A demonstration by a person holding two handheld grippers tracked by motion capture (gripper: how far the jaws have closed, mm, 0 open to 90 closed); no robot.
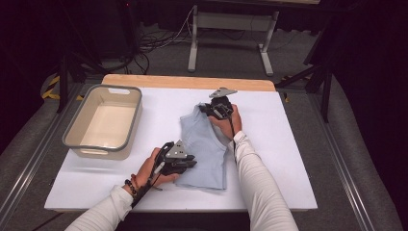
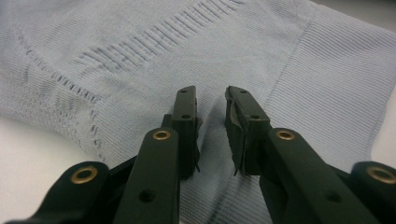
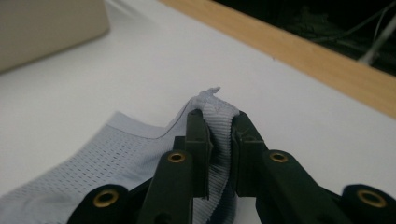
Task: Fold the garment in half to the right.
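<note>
A light blue knit garment [image 1: 204, 144] lies folded on the white table [image 1: 288, 159]. My left gripper [image 1: 191, 163] rests at the garment's near left edge, held by a hand in a white sleeve. In the left gripper view its jaws [image 2: 212, 100] stand close together with a crease of the ribbed fabric [image 2: 140, 56] pinched between them. My right gripper [image 1: 206, 109] is at the garment's far corner. In the right gripper view it [image 3: 219, 119] is shut on a bunched tip of the fabric [image 3: 70, 186], lifted a little off the table.
A beige bin [image 1: 115, 88] with a grey rim stands at the table's left side, seen also as the bin [image 3: 46, 28] in the right gripper view. A wooden strip [image 1: 187, 82] runs along the far table edge. Beyond it are a stand's legs and cables.
</note>
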